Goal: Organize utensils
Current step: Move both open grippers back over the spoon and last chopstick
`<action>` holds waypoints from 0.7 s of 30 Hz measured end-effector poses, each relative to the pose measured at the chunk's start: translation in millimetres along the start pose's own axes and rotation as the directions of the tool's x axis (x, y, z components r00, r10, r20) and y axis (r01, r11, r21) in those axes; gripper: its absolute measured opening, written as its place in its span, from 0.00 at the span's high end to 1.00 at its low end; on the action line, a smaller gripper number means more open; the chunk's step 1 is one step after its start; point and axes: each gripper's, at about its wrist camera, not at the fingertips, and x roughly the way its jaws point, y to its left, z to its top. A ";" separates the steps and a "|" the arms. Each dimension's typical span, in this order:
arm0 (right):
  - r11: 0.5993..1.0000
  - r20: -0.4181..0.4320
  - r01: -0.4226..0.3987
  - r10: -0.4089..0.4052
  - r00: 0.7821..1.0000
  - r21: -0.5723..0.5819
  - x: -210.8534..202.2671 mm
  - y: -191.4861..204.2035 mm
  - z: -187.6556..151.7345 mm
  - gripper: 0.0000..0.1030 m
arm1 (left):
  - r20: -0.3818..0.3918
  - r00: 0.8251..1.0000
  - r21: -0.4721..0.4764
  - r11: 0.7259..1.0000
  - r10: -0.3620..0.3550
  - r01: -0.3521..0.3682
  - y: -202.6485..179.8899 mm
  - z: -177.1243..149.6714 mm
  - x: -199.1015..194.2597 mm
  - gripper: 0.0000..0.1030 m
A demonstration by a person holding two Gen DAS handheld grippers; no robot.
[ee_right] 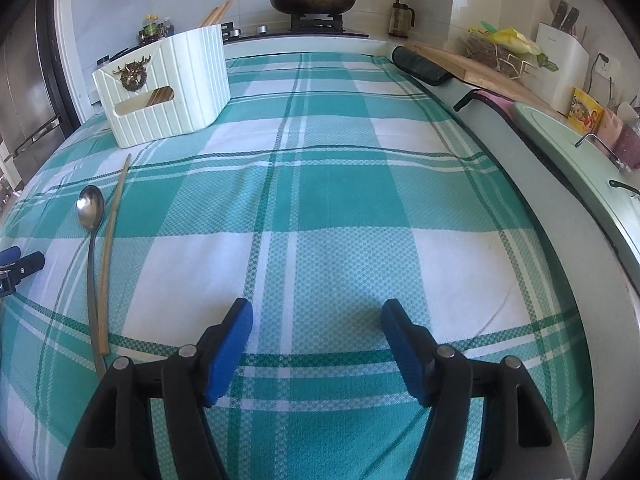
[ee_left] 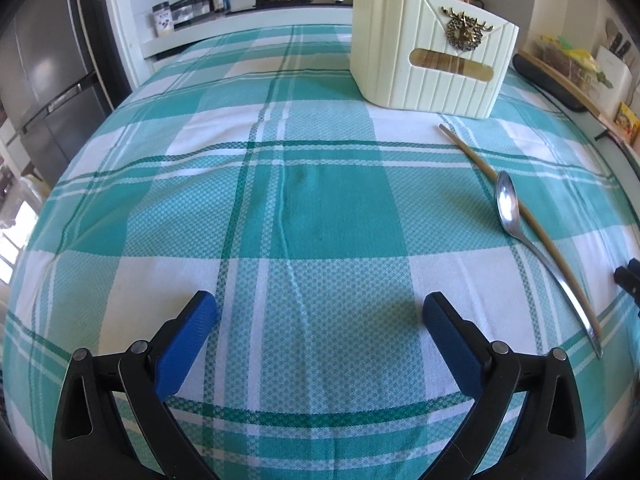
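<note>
Spoon point(ee_left: 509, 209) and chopstick point(ee_left: 476, 162) lying side by side on checked tablecloth point(ee_left: 320, 208) over table, touching along much of their length, handles running toward near edge. Cream holder point(ee_left: 432, 48) standing farther back, well apart from both, already carrying wooden sticks in back section.

Left tongs point(ee_left: 320, 320) hanging released over bare cloth, nothing between pads, utensils off to their right. Right tongs point(ee_right: 316, 320) also released, empty, jaws standing narrower than left pair, utensils off to their left.

Nothing gripped yet, so judging task as barely started for these two pieces.

Risks, judging from layout:
- Pinching both pieces at once, since touching; likely ending with one slipping out mid-carry.
- Snagging loose cloth while closing low on flat thin handle, dragging folds and shifting utensils.
- Slipping on smooth metal spoon handle, especially gripping near far end and letting bowl swing.
- Rolling chopstick away when nudging spoon first.
- Knocking holder while lowering long piece at shallow angle; rim tall, opening partly filled.
- Colliding both tongs, since each sitting beside same pair from opposite sides.
</note>
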 end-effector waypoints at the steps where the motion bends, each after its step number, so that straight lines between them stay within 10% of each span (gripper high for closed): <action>1: 1.000 0.000 0.000 0.000 1.000 0.000 0.1 0.2 0.1 0.33 | -0.009 1.000 -0.031 0.999 0.016 -0.016 0.1 -1.3 -2.3 0.01; 5: 1.000 0.000 -0.001 0.001 1.000 0.000 -0.1 -0.2 -0.1 0.33 | -0.007 0.997 -0.138 0.988 -0.073 0.071 -16.6 -3.7 -18.3 0.01; 11: 1.000 0.001 -0.002 0.002 1.000 0.000 -0.3 -0.9 -0.6 0.33 | -0.030 0.989 -0.048 0.988 -0.147 0.145 -82.8 14.0 -19.2 0.01; 21: 1.000 0.000 -0.002 0.002 1.000 0.001 -0.2 -0.5 -0.7 0.33 | -0.050 0.998 -0.029 0.999 -0.023 0.021 -111.8 16.8 6.7 0.01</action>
